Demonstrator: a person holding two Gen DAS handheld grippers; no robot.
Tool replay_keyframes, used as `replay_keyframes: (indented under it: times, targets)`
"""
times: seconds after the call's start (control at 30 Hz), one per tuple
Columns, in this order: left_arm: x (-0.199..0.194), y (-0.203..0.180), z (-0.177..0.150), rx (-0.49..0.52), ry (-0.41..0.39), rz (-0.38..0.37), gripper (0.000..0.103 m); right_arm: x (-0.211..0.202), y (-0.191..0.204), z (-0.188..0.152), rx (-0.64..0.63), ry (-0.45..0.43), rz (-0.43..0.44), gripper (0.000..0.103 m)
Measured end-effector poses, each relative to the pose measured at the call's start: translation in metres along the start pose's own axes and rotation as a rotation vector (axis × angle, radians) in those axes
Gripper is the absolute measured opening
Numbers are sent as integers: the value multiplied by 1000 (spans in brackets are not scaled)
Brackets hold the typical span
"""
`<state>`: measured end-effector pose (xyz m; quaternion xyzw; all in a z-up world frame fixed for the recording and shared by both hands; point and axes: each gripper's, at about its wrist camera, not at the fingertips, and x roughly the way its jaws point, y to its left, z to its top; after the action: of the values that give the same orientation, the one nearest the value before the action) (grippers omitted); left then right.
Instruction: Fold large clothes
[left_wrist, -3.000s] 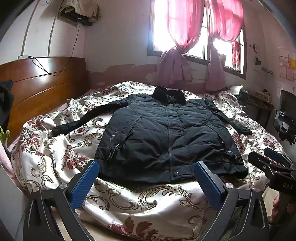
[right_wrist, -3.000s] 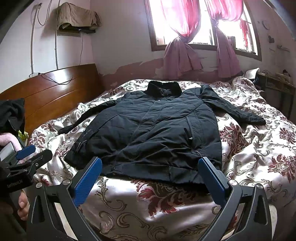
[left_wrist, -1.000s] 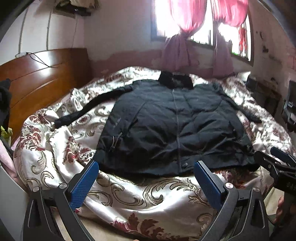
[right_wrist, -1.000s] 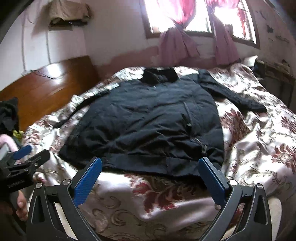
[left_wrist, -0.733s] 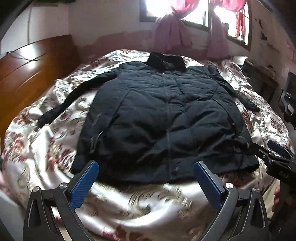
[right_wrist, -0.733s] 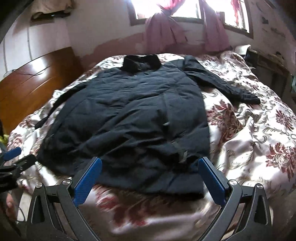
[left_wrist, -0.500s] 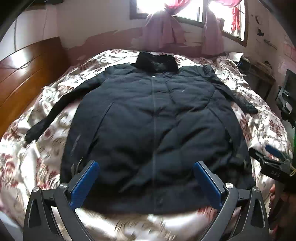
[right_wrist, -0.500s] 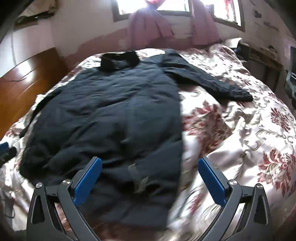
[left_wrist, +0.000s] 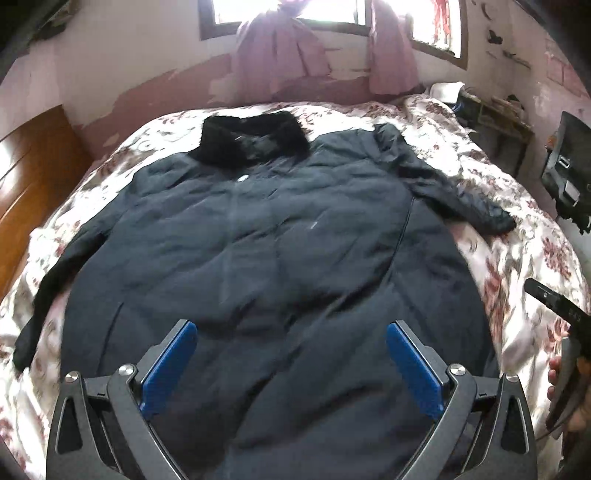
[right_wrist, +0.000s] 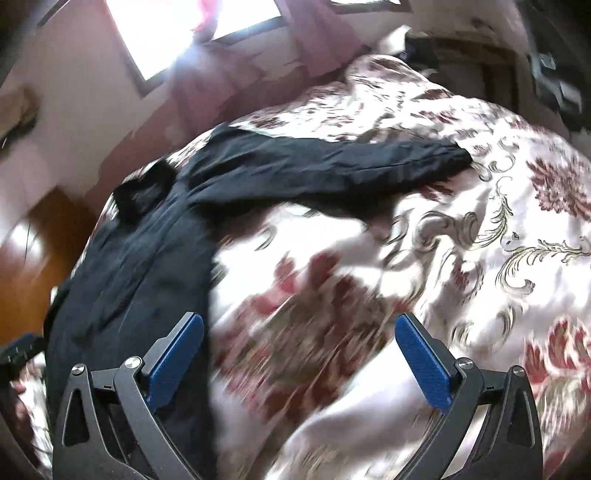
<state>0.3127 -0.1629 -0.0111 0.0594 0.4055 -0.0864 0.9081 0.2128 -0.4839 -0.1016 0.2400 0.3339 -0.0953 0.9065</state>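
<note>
Dark navy padded jacket (left_wrist: 266, 258), flat on the floral-quilted bed (right_wrist: 480, 258), collar far: we hold the left gripper (left_wrist: 291, 363) wide open and empty over its hem, the right gripper (right_wrist: 299, 360) likewise, nearer the outstretched right sleeve (right_wrist: 332, 170).

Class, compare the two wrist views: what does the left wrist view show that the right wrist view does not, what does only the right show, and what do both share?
Only the left wrist view shows the jacket's whole front, its other sleeve at the left edge, and the right gripper held by a hand.

Only the right wrist view shows a close look at the outstretched sleeve and the bare floral bedspread beside it.

Both show the black jacket, its furry collar, pink curtains and open blue-padded fingers.
</note>
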Motion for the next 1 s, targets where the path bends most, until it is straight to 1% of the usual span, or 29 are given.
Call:
replay_keyframes:
  times: [0.07, 0.13, 0.23, 0.3, 0.4, 0.47, 0.53, 0.57, 0.63, 0.67, 0.7, 0.73, 0.77, 0.83, 0.87, 0.9, 0.97, 1.0]
  targets:
    - [16, -12, 19, 8, -15, -18, 103, 24, -23, 22, 74, 25, 15, 102]
    - [36, -26, 42, 37, -20, -45, 103, 44, -41, 42, 127, 25, 3, 102]
    - [58, -46, 71, 91, -50, -40, 103, 64, -61, 69, 149, -32, -54, 102]
    - [74, -57, 89, 95, -63, -62, 103, 79, -74, 88, 176, -52, -60, 102]
    - [98, -66, 108, 67, -54, -98, 103, 108, -91, 115, 210, -47, -72, 102]
    - [120, -70, 120, 25, -43, -133, 103, 134, -100, 132, 219, -28, -109, 102]
    - [146, -72, 132, -22, -20, -153, 103, 151, -109, 140, 245, -4, -115, 102]
    - [153, -73, 134, -36, -14, -159, 103, 164, -114, 145, 271, 17, -115, 102]
    - [174, -75, 138, -68, 8, -170, 103, 176, -125, 149, 320, 34, -110, 100]
    - [179, -76, 139, -75, 16, -176, 103, 183, -129, 151, 347, 37, -109, 90]
    - [186, -77, 138, -84, 27, -188, 103, 187, -130, 150, 364, 40, -110, 74]
    - [192, -78, 136, -91, 42, -200, 103, 192, -133, 149, 393, 45, -109, 68]
    - [197, -80, 135, -92, 53, -204, 103, 196, -137, 149, 429, 43, -99, 65]
    - [204, -83, 131, -76, 58, -196, 103, 197, -141, 144, 479, 26, -71, 64]
    - [204, -84, 130, -72, 58, -194, 103, 196, -142, 143, 486, 20, -66, 57]
    - [206, -85, 130, -68, 61, -191, 103, 197, -143, 143, 486, 20, -69, 43]
    - [210, -87, 131, -58, 81, -187, 103, 197, -142, 146, 477, 13, -87, 23]
    - [212, -88, 131, -48, 93, -183, 103, 194, -141, 148, 486, 3, -79, 19]
